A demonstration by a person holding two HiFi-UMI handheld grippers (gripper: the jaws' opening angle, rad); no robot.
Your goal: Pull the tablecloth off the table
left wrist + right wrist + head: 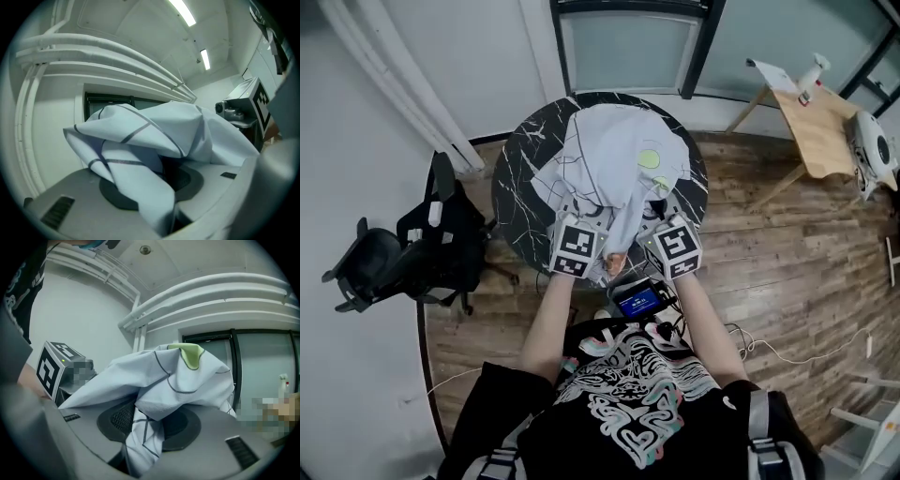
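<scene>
Wood floor [787, 272]; round black marbled surface [517, 202] at your 12 o'clock. The pale tablecloth [614, 155] sits bunched on it, heaped toward its 1 o'clock side. Your left gripper [583, 214] at the cloth's 7 o'clock and right gripper [659, 208] at 5 both have fingers [65, 197] clenched on its folds.

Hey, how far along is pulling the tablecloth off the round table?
Done: the tablecloth is bunched up, baring much of the black table. In hand: the left gripper and the right gripper are both clamped on its near edge. Left: most of the cloth lies on the tabletop and has to be drawn clear.
</scene>
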